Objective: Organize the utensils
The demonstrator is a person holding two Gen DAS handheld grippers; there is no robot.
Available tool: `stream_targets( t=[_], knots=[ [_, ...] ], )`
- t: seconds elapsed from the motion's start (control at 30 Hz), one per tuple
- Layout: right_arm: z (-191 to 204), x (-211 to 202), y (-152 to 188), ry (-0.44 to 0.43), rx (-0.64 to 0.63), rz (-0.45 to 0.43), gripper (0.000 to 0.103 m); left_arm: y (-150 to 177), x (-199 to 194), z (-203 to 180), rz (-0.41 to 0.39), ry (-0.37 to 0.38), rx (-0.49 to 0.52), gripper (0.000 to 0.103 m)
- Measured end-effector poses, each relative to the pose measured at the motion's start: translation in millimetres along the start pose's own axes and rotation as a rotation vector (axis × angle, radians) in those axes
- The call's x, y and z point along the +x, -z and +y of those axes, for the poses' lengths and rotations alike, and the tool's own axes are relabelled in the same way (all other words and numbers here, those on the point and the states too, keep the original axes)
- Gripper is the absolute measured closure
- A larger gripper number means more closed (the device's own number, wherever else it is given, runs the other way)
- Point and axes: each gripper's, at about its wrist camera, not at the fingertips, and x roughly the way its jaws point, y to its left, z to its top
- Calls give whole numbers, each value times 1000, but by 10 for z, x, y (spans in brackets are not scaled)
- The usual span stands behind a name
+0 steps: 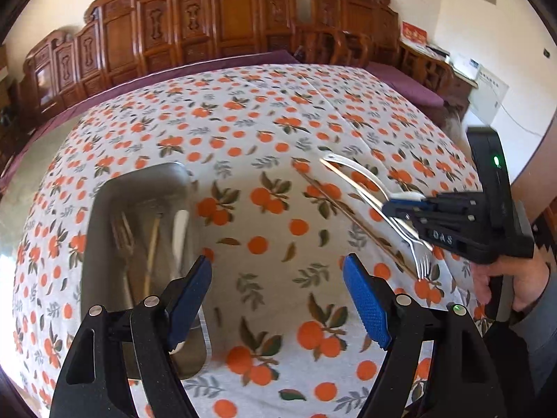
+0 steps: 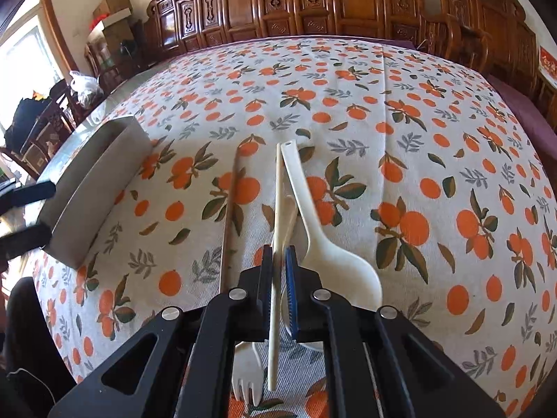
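My right gripper [image 2: 278, 254] is shut on a cream chopstick [image 2: 277, 188] near its middle, low over the orange-print tablecloth. A cream fork [image 2: 247, 379] crosses just under the jaws. A cream spoon [image 2: 323, 244] lies on the chopstick's right and a brown chopstick [image 2: 229, 209] on its left. My left gripper [image 1: 276, 278] is open and holds nothing, just right of a metal tray [image 1: 101, 230]. In the tray lie a fork [image 1: 123, 233], a wooden chopstick [image 1: 151, 250] and a white spoon [image 1: 181, 230]. The left wrist view shows the right gripper [image 1: 388, 207] among the loose utensils.
A person's hand [image 1: 504, 278] holds the right gripper's handle. The tray [image 2: 101, 177] stands near the table's left edge. Carved wooden furniture [image 2: 313, 3] lines the far side, and chairs with a plastic bag [image 2: 83, 87] stand to the left.
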Motion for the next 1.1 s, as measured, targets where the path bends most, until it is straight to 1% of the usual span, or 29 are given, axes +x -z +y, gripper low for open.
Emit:
stream_targets(
  t=[0.17,0.23,0.3,0.47,0.57,0.67,0.83,0.9,1.03,1.07,1.1],
  knots=[
    [-4,28,-14,1,3,11,93,-3,88,-143,21,6,21,29],
    [-12,32,-14,-7,3,15,96,-9,128,-178,32,5,24,29],
    [-21,35,-19,-16,3,23,96,-19,177,-218,43,1,29,29],
    [-65,43,-28,-45,16,34,96,-49,288,-314,62,-6,34,29],
    [-101,41,-31,-85,32,42,97,-62,364,-365,77,-4,35,29],
    [-136,-37,-50,-122,49,18,97,-83,446,-426,90,-7,38,29],
    [-303,-320,-97,-156,108,-95,97,-167,617,-545,105,-21,44,29],
    [-365,-373,-93,-148,118,-116,97,-210,689,-585,109,-17,37,29],
    [-485,-382,-85,-131,140,-120,97,-309,873,-685,130,-25,22,29],
    [-505,-381,-80,-130,144,-119,97,-323,895,-702,132,-25,19,31],
    [-515,-382,-75,-130,147,-120,97,-338,913,-724,133,-21,15,38]
  ],
)
